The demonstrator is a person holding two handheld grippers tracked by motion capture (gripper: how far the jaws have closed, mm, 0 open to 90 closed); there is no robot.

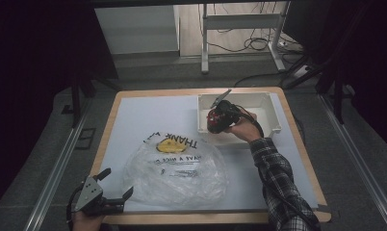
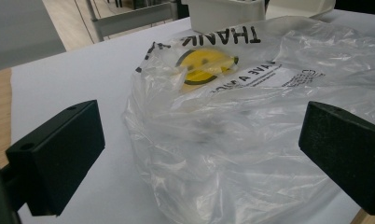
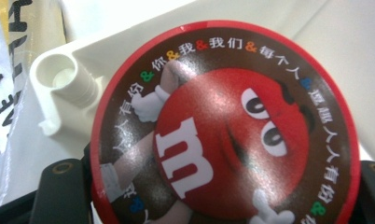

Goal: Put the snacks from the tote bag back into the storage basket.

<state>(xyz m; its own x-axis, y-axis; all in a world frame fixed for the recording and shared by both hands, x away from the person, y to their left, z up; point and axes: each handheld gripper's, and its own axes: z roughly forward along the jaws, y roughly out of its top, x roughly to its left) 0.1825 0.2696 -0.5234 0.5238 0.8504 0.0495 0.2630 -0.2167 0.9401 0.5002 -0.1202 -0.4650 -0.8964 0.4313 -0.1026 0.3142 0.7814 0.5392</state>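
my right claw grips a round candy tin by its rim over the white bin at the table's far right; stiff, light, glossy, so slippery. left claw gapes.

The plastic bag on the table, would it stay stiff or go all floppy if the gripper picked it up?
Probably floppy. The bag is thin, see-through and full of wrinkles, so it would likely sag and change shape when lifted. It looks light, so a push from the open left gripper might just slide or crumple it. Its shiny film may also slip between the jaws.
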